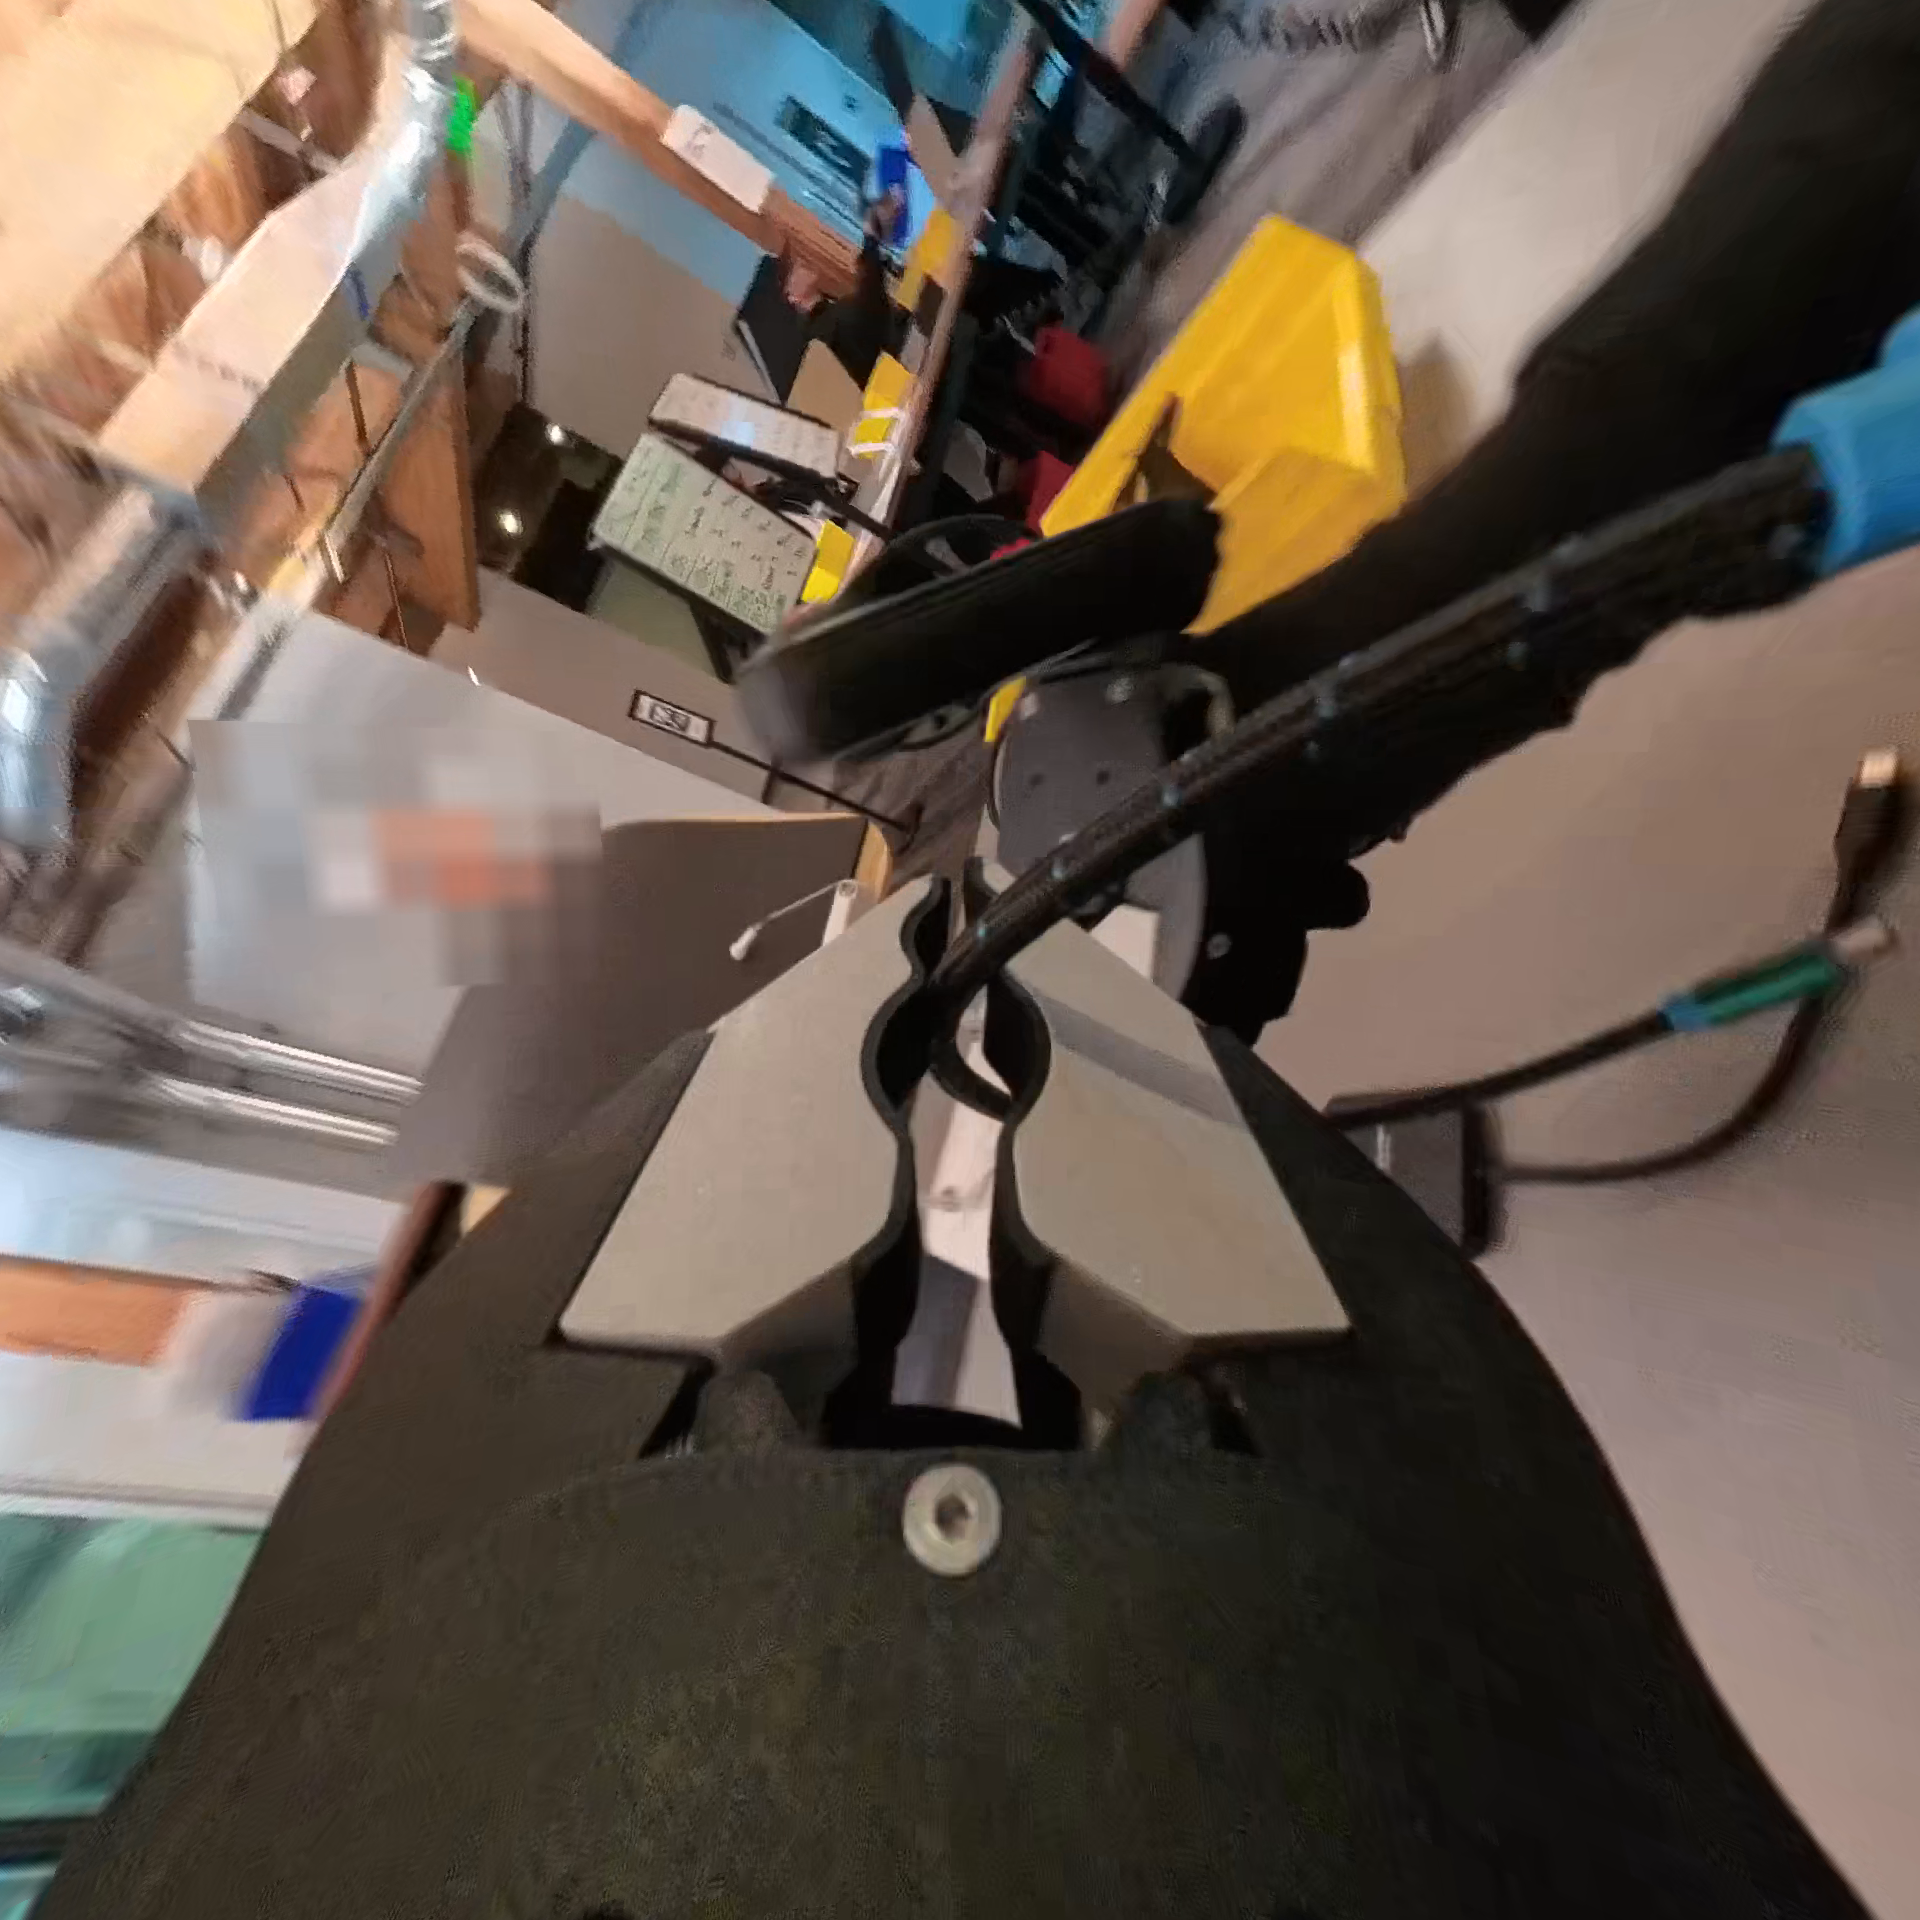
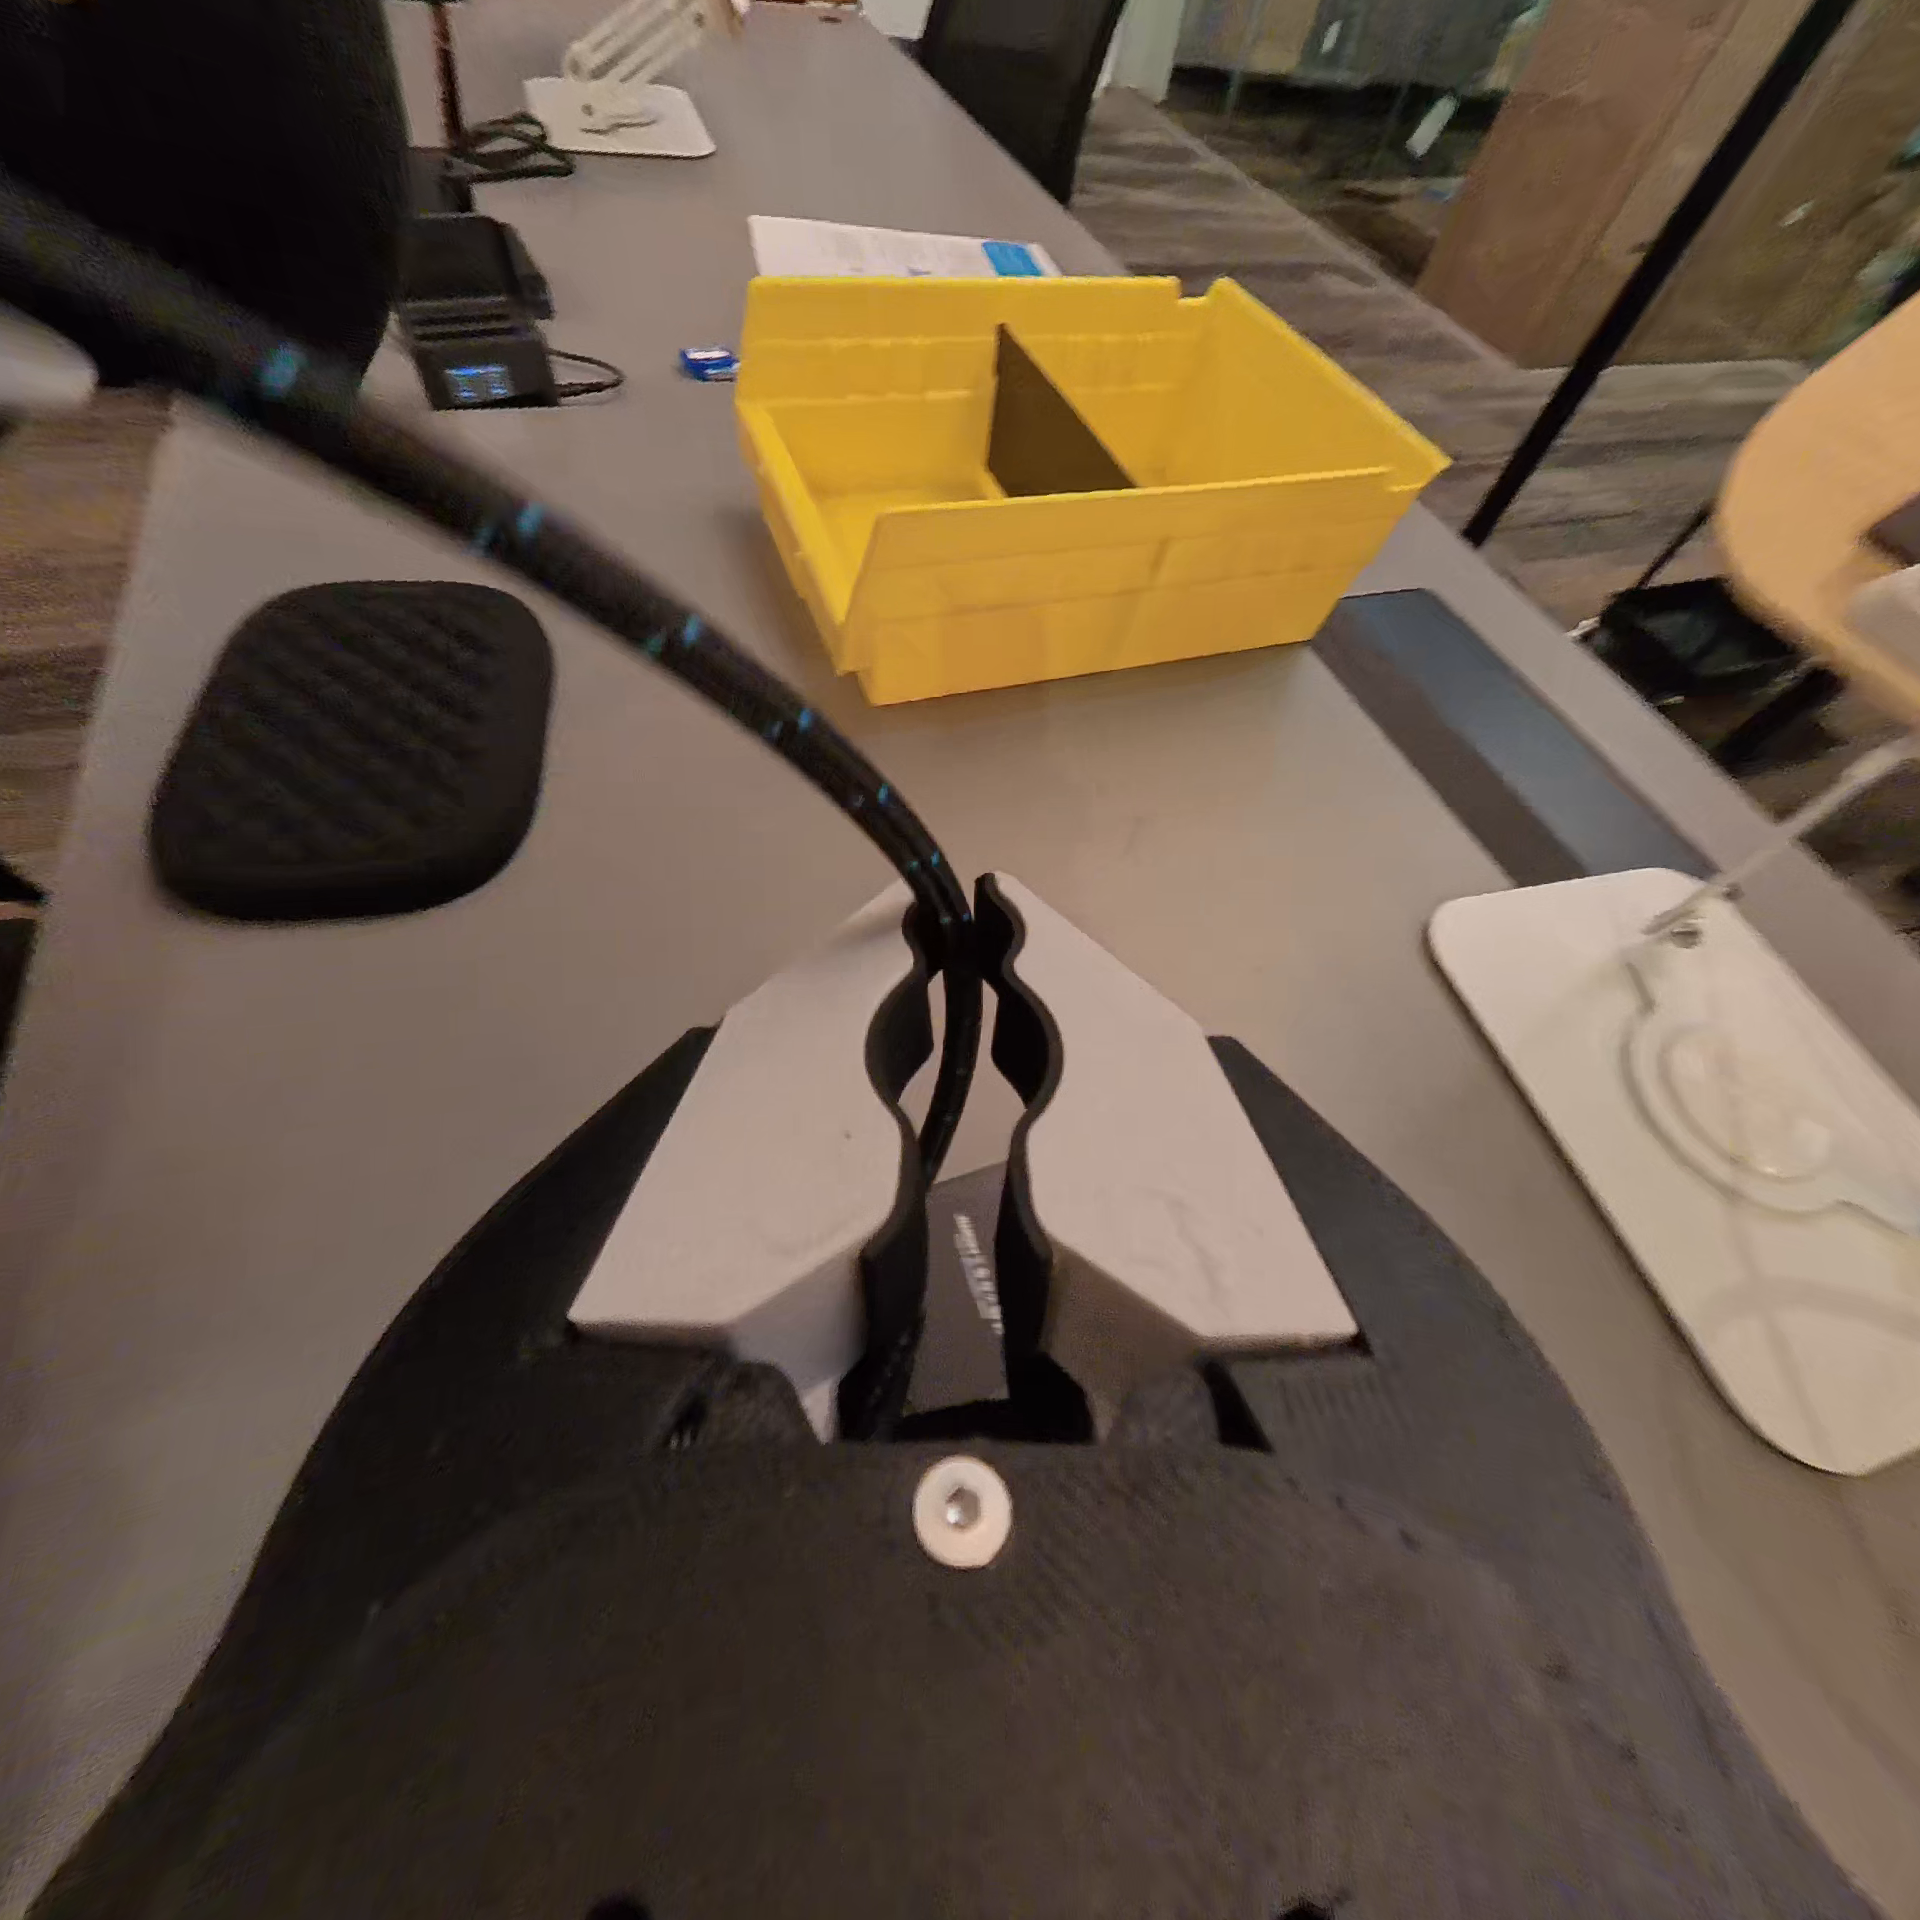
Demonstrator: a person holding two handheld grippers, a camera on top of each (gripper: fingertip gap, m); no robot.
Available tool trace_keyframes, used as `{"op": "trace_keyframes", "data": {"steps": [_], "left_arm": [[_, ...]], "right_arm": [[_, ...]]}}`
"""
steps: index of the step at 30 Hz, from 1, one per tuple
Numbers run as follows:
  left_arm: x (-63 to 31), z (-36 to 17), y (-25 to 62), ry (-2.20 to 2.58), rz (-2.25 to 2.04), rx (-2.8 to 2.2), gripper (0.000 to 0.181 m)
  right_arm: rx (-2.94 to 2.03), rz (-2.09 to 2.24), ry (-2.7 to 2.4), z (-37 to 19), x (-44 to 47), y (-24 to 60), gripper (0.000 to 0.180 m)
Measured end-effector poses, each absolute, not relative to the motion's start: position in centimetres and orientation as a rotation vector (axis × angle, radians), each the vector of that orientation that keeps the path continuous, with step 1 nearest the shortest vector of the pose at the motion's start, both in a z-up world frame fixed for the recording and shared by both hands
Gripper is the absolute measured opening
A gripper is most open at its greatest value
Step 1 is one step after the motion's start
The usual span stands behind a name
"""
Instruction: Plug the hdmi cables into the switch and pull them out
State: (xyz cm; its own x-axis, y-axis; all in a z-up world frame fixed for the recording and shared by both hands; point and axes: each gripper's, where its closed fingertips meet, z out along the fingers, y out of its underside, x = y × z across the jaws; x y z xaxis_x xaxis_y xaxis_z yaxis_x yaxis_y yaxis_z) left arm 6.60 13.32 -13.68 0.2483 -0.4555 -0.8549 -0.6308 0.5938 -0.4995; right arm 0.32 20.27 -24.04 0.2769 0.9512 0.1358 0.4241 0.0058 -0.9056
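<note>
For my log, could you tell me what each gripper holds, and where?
Both the left gripper and right gripper pinch a black braided cable along its cord, at their fingertips.

no writing can be made out clearly. a thin line of pale print runs along the black connector [image 2: 971, 1273] between the right fingers [image 2: 769, 1174], too blurred to tell. beyond the yellow bin [image 2: 1039, 582], a white sheet [image 2: 883, 247] carries print, and left of the bin a small black device [image 2: 480, 366] shows a lit screen
</note>
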Motion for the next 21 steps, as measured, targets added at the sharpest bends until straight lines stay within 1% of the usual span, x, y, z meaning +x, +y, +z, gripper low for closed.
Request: {"op": "trace_keyframes", "data": {"steps": [3, 8, 17, 21], "left_arm": [[4.1, -11.6, 15.3, 1.202, -0.135, -1.176, 0.000], [2.2, -10.4, 16.3, 1.016, -0.690, -1.360, 0.002], [2.2, -10.4, 15.7, 0.937, -1.102, -1.424, 0.005], [2.8, -10.7, 14.1, 0.981, -1.315, -1.417, 0.007]], "right_arm": [[-1.506, 0.529, -1.304, -22.9, 1.2, 21.1, 0.002], [-1.433, 0.319, -1.338, -22.2, 1.5, 21.6, 0.001], [-1.409, 0.265, -1.333, -22.3, 1.9, 22.0, 0.000], [-1.404, 0.236, -1.335, -22.4, 2.0, 22.2, 0.000]]}}
